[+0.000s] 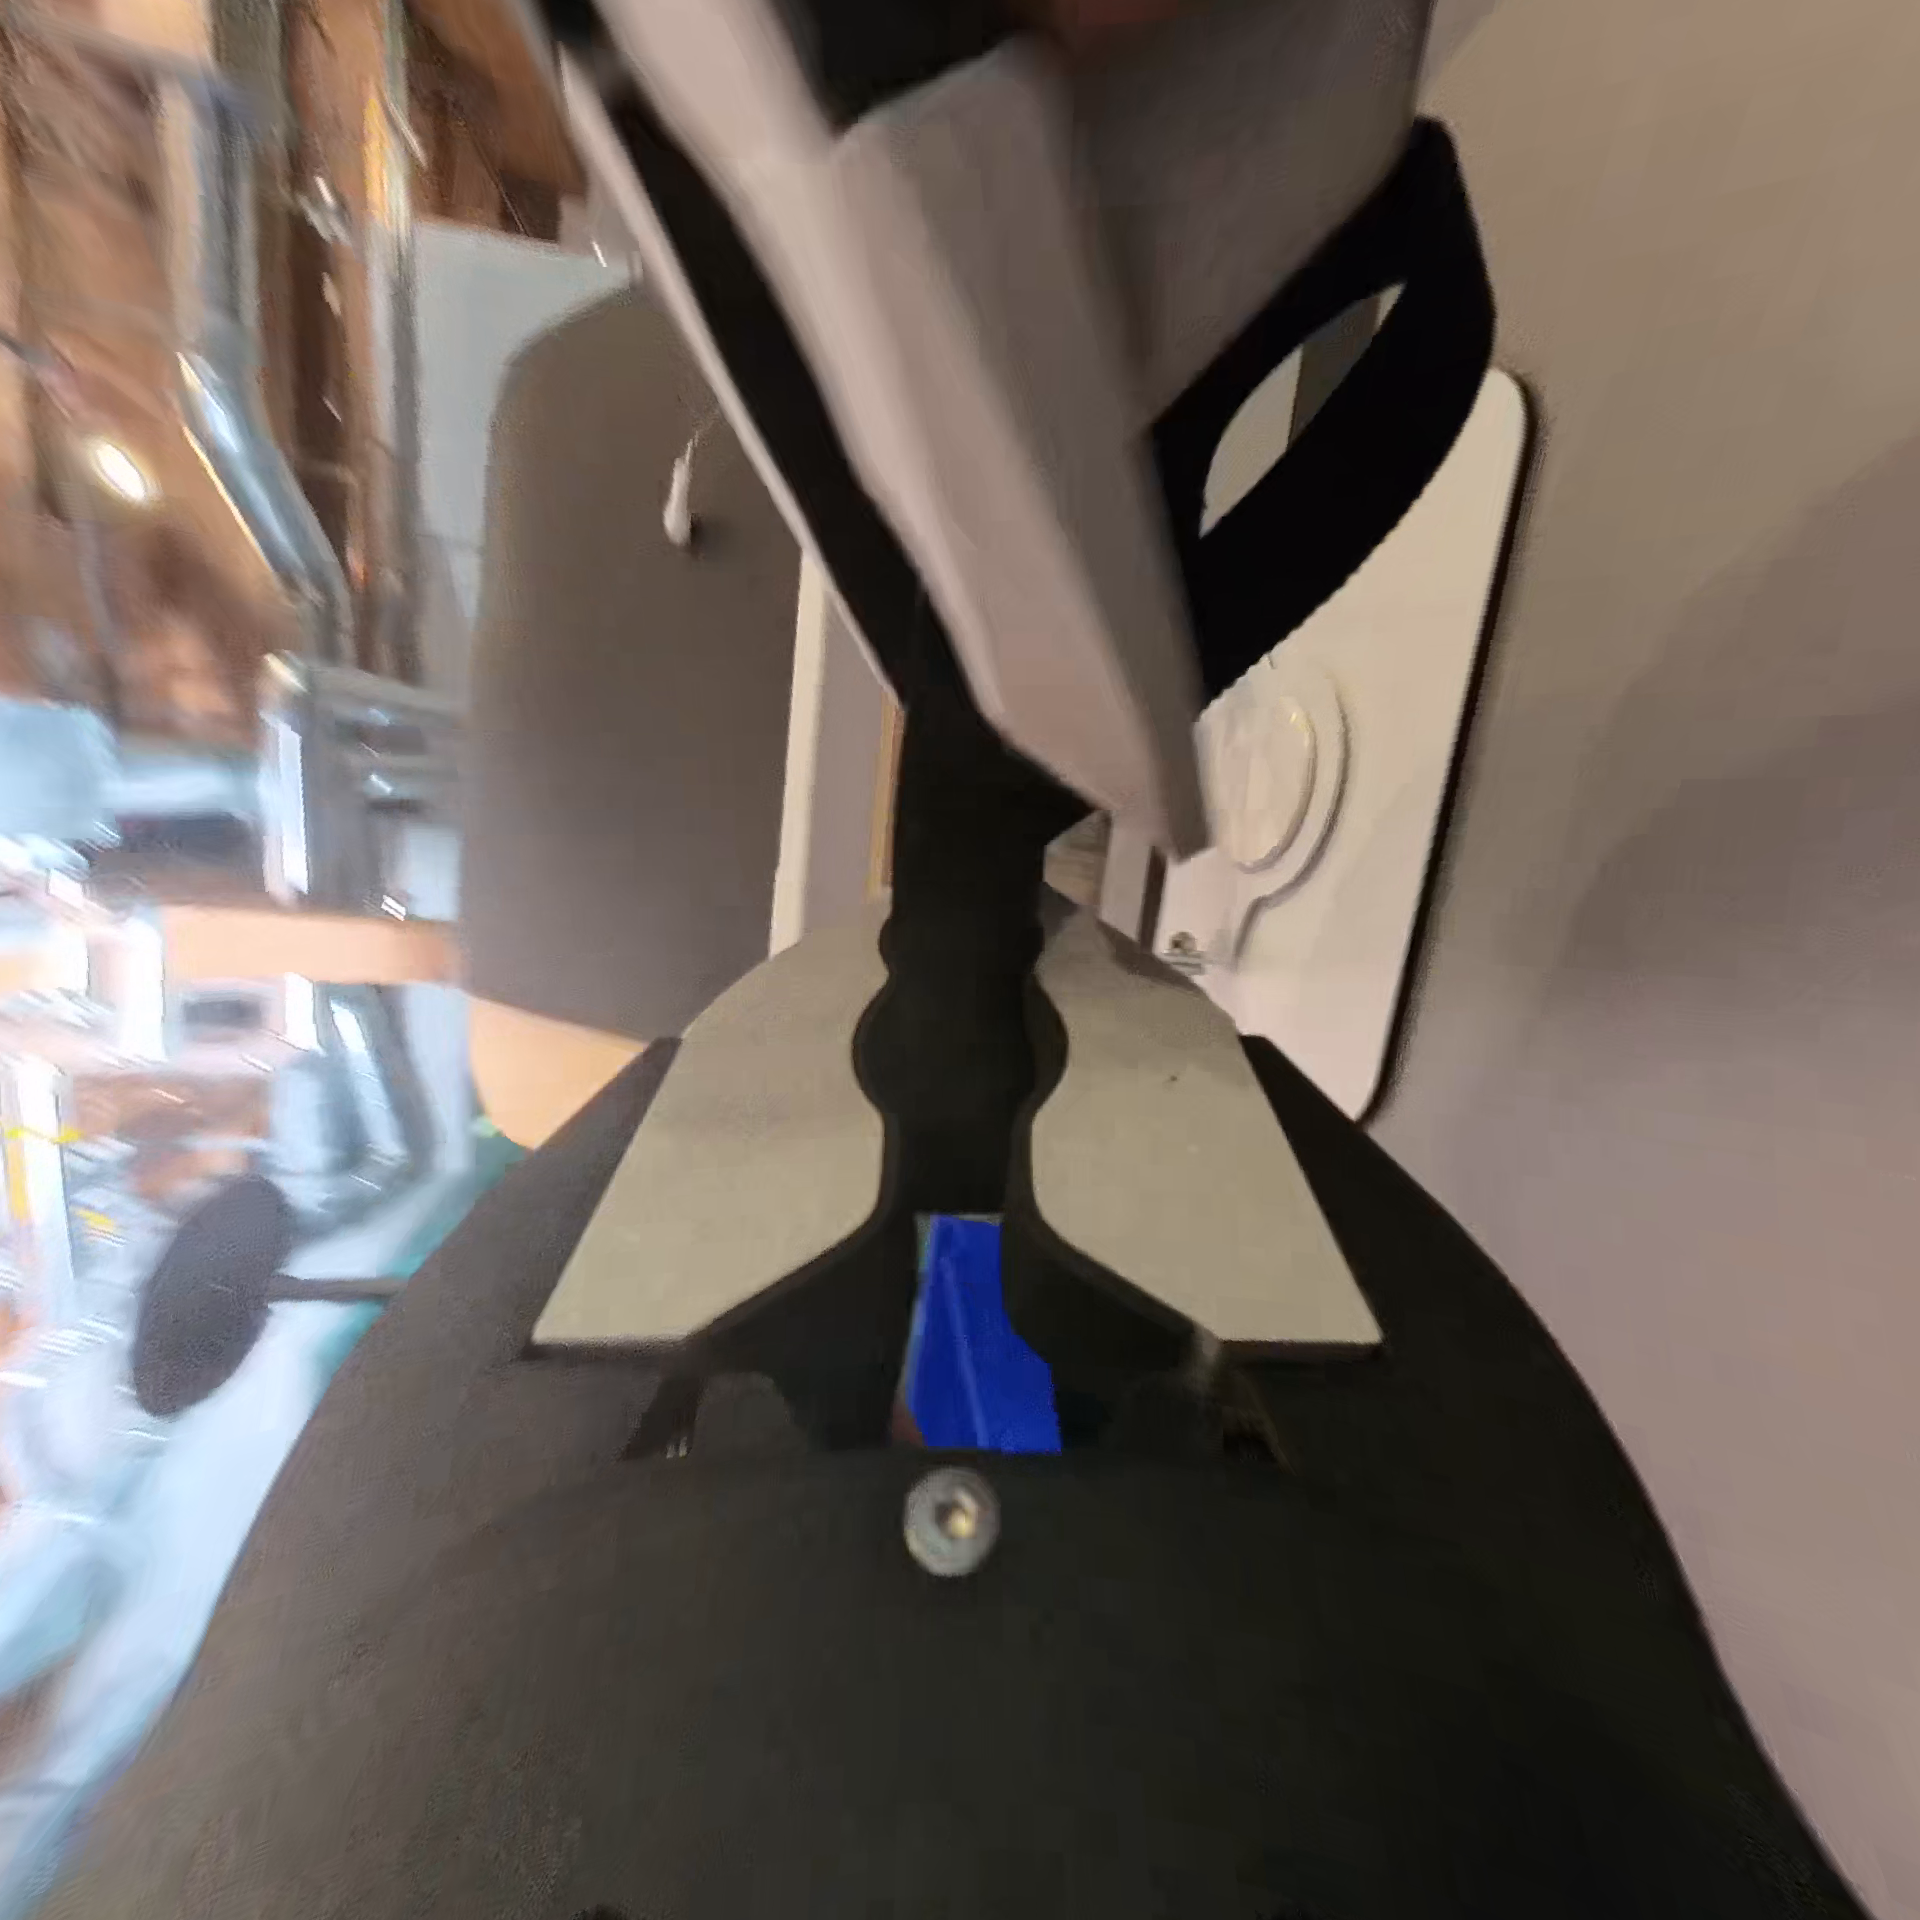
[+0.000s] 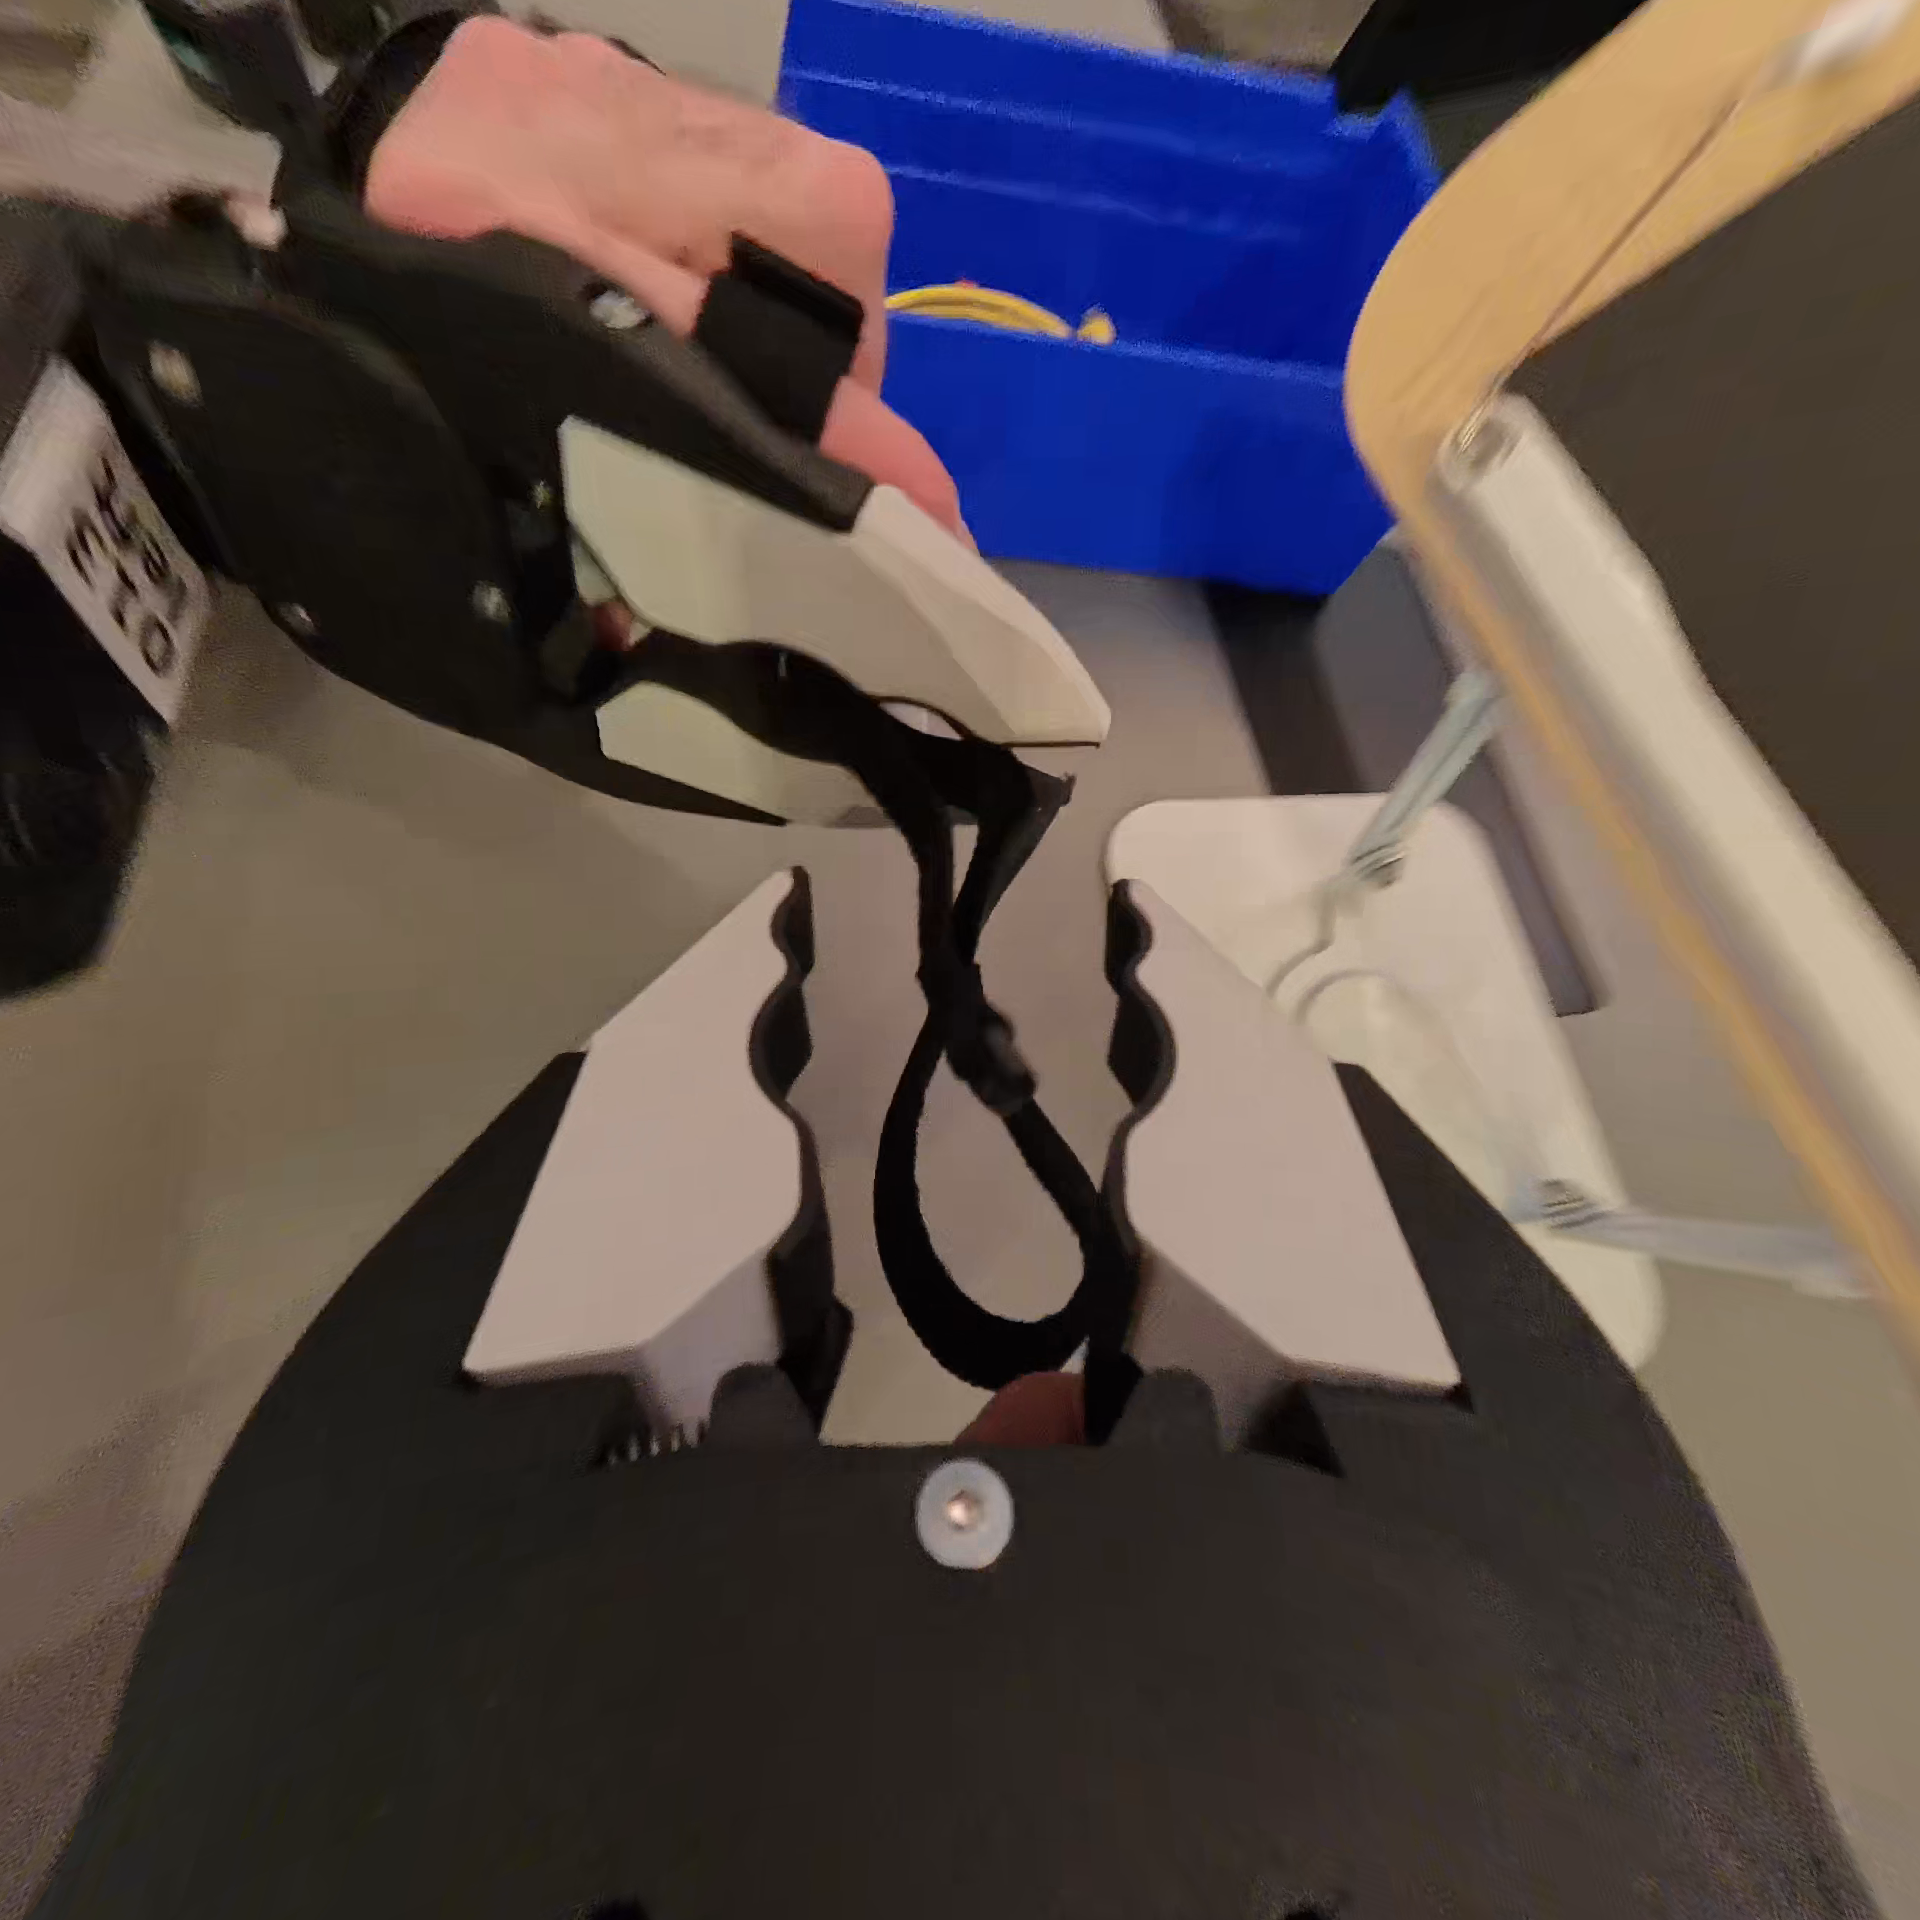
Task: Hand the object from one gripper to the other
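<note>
A black strap [image 2: 900,1195] with a looped end hangs from my left gripper [image 2: 1075,753], which is shut on its upper part at the upper left of the right wrist view. My right gripper [image 2: 958,891] is open, and the loop hangs between its two white fingers, close to the right one. In the left wrist view my left gripper [image 1: 961,935] is shut on the strap [image 1: 961,831]. The right gripper's white fingers [image 1: 987,468] come in blurred from above, and a strap loop [image 1: 1444,343] shows beside them.
A blue bin [image 2: 1143,436] with a yellow item [image 2: 987,310] stands behind on the grey table [image 2: 312,987]. A wood-edged chair [image 2: 1475,239] rises at the right. A white flat base [image 2: 1278,883] lies under the right fingers. A person's hand [image 2: 623,177] holds the left gripper.
</note>
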The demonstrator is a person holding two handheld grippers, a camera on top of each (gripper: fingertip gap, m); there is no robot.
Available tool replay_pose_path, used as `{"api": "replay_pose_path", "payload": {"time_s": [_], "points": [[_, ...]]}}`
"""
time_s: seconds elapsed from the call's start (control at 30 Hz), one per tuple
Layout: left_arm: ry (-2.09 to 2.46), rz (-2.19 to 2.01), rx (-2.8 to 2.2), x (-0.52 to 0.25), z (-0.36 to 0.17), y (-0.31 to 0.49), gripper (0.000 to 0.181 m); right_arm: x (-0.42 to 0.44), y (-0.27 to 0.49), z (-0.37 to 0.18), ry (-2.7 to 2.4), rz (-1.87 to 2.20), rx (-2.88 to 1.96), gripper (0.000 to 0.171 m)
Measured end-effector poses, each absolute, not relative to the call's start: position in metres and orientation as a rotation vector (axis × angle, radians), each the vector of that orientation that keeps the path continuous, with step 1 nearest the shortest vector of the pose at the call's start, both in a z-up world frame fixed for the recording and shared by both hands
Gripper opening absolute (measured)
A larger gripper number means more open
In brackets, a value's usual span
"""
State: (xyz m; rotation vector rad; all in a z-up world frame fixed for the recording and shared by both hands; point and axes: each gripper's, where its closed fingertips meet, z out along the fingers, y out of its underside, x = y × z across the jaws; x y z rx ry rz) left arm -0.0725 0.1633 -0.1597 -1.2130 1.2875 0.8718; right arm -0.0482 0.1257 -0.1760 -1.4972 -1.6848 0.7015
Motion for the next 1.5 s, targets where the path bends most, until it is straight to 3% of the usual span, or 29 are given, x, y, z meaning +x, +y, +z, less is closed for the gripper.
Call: {"api": "replay_pose_path", "payload": {"time_s": [0.17, 0.37, 0.57, 0.63, 0.8, 0.9, 1.0, 1.2, 1.37, 1.5], "points": [[1.115, 0.509, -1.585, -0.099, -0.163, 0.169, 0.010, -0.060, 0.140, -0.152, -1.673, 0.201, -1.173, 0.078], [1.061, 0.190, -1.754, -0.104, -0.169, 0.161, 0.007, -0.074, 0.170, -0.156, -1.603, -0.337, -0.902, 0.080], [1.129, 0.170, -1.774, -0.100, -0.171, 0.150, 0.007, -0.073, 0.183, -0.171, -1.597, -0.446, -0.874, 0.054], [1.138, 0.123, -1.779, -0.096, -0.171, 0.146, 0.008, -0.071, 0.187, -0.173, -1.594, -0.442, -0.885, 0.035], [1.100, -0.016, -1.820, -0.089, -0.169, 0.139, 0.007, -0.071, 0.189, -0.171, -1.570, -0.452, -0.870, 0.030], [1.059, -0.176, -1.843, -0.084, -0.167, 0.134, 0.008, -0.072, 0.191, -0.170, -1.549, -0.477, -0.856, 0.037], [1.028, -0.277, -1.865, -0.083, -0.167, 0.132, 0.008, -0.072, 0.191, -0.166, -1.525, -0.516, -0.820, 0.015], [1.072, -0.250, -1.809, -0.079, -0.166, 0.130, 0.020, -0.070, 0.192, -0.164, -1.526, -0.478, -0.865, 0.007], [1.119, -0.045, -1.691, -0.084, -0.152, 0.134, 0.052, -0.062, 0.197, -0.168, -1.554, -0.420, -0.954, 0.006], [1.259, 0.255, -1.547, -0.084, -0.147, 0.131, 0.061, -0.061, 0.196, -0.173, -1.579, -0.373, -0.993, 0.007]]}}
